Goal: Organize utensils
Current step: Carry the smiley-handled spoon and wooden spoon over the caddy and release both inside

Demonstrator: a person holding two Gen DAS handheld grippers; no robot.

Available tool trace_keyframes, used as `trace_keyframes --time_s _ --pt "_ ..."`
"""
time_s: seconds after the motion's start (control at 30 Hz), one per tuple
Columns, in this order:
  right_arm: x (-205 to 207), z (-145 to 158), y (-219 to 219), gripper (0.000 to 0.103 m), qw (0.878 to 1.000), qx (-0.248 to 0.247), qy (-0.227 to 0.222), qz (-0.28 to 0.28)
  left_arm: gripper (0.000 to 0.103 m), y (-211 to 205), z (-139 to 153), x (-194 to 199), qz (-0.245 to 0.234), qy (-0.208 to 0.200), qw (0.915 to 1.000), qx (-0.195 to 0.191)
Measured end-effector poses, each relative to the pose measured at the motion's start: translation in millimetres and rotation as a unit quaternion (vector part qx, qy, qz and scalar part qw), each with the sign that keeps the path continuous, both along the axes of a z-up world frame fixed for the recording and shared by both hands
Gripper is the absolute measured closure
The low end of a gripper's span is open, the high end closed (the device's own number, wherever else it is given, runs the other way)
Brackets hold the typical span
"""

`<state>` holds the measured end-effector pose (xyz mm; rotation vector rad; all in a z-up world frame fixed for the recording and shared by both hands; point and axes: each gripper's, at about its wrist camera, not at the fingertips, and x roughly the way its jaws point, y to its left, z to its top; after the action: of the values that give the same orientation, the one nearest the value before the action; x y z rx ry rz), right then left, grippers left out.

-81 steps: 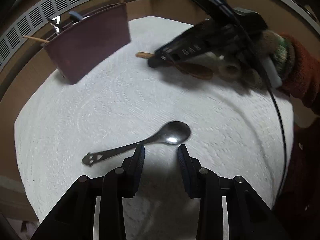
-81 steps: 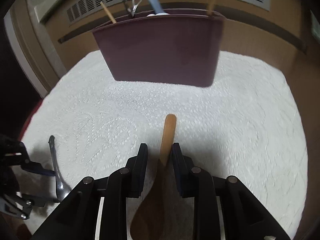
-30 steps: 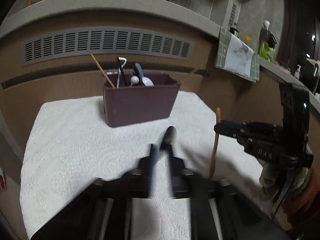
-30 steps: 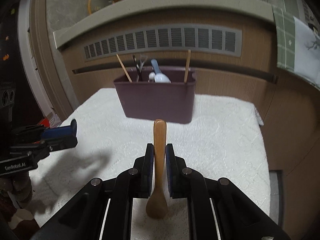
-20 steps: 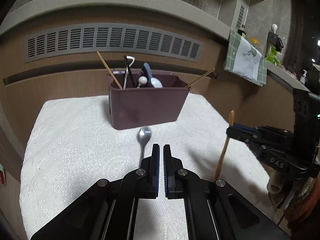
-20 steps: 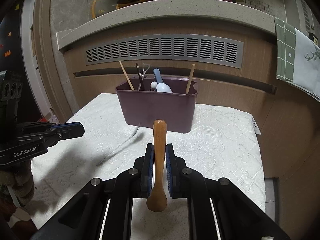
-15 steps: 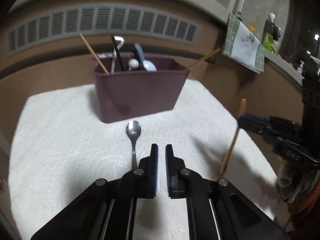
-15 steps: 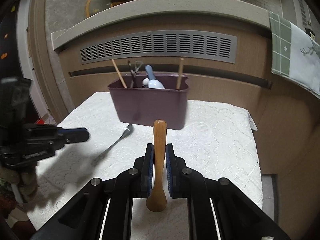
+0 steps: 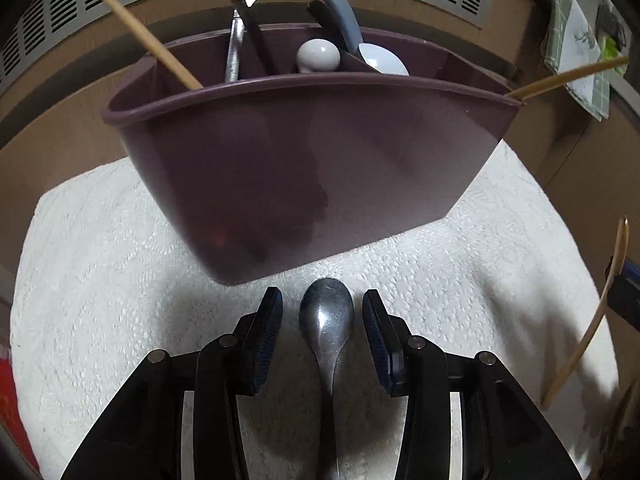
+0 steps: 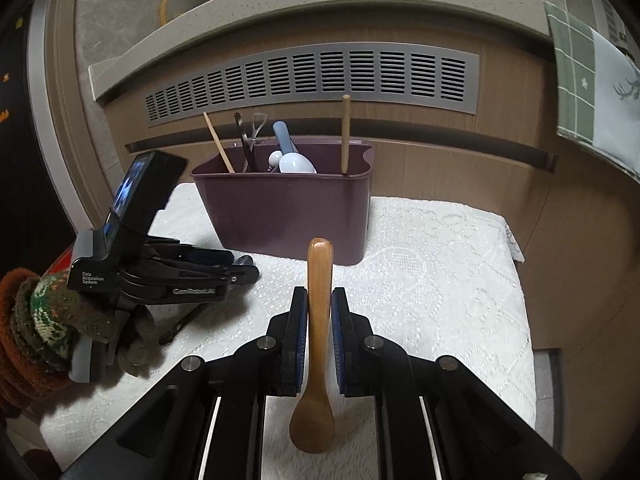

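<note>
Opening its jaws, the left gripper (image 9: 322, 320) straddles the metal spoon (image 9: 327, 316) lying untouched between its pads, just short of the purple caddy (image 9: 304, 152) ahead. The right gripper (image 10: 319, 320) clamps the wooden spoon (image 10: 317, 344) upright; next, re-grasp and lift over the rim.

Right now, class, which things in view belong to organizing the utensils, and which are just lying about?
Job:
metal spoon, between the opening left gripper jaws
wooden spoon, clamped in the right gripper
purple caddy

Lying about:
white cloth
vent grille
green towel
</note>
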<state>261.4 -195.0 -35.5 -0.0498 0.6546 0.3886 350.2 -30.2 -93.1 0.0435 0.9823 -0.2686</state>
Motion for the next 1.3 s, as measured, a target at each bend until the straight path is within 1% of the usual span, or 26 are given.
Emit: trace_keyframes --time_s 0.03,0.1,0.2,0.43,0.6,0.67,0.77,0.87,0.93,0.97,1.0,1.07,1.13,1.17,1.23,1.3 --pt "1 0 1 0.092 1.0 -0.001 -0.001 0.0 0.061 -2 0 -2 0.0 -0.002 0.9999 0.011" --pt "2 0 2 0.092 1.0 0.001 -0.003 0.0 0.074 -6 1 -10 0.003 -0.009 0.9997 0.024" --pt "0 2 2 0.092 1.0 0.001 -0.008 0.0 0.074 -4 8 -24 0.01 -0.018 0.9997 0.015" --pt "-6 6 2 0.092 1.0 -0.003 -0.015 -0.005 0.074 3 32 -55 0.004 -0.055 0.9985 -0.003" --pt "-14 15 5 0.092 1.0 -0.004 -0.025 -0.004 0.074 18 55 -75 0.003 -0.087 0.9952 -0.046" --pt "-17 21 6 0.092 0.999 -0.002 -0.034 -0.006 0.074 23 65 -85 0.004 -0.107 0.9925 -0.058" --pt "-20 31 6 0.092 0.999 0.003 -0.047 -0.01 0.074 35 85 -100 0.009 -0.146 0.9866 -0.072" --pt "-20 43 8 0.092 0.998 0.012 -0.066 -0.012 0.074 44 110 -108 0.013 -0.177 0.9793 -0.097" --pt "-19 59 9 0.092 0.996 0.024 -0.083 -0.012 0.074 51 138 -105 0.015 -0.205 0.9708 -0.124" --pt "-17 73 8 0.092 0.995 0.032 -0.099 -0.012 0.074 53 157 -101 0.015 -0.228 0.9641 -0.136" --pt "-14 94 8 0.092 0.991 0.039 -0.124 -0.014 0.074 55 176 -96 0.016 -0.248 0.9577 -0.145" --pt "-11 126 7 0.092 0.986 0.044 -0.162 -0.019 0.074 59 207 -84 0.017 -0.283 0.9463 -0.156" --pt "-3 161 10 0.092 0.978 0.043 -0.204 -0.022 0.074 62 225 -68 0.021 -0.303 0.9399 -0.157" --pt "4 174 13 0.092 0.974 0.04 -0.22 -0.025 0.074 62 230 -59 0.026 -0.308 0.9382 -0.156" --pt "20 186 19 0.092 0.973 0.033 -0.228 -0.029 0.074 66 232 -42 0.031 -0.304 0.9384 -0.162" --pt "38 187 25 0.092 0.973 0.027 -0.227 -0.032 0.074 69 227 -26 0.043 -0.298 0.9389 -0.166"
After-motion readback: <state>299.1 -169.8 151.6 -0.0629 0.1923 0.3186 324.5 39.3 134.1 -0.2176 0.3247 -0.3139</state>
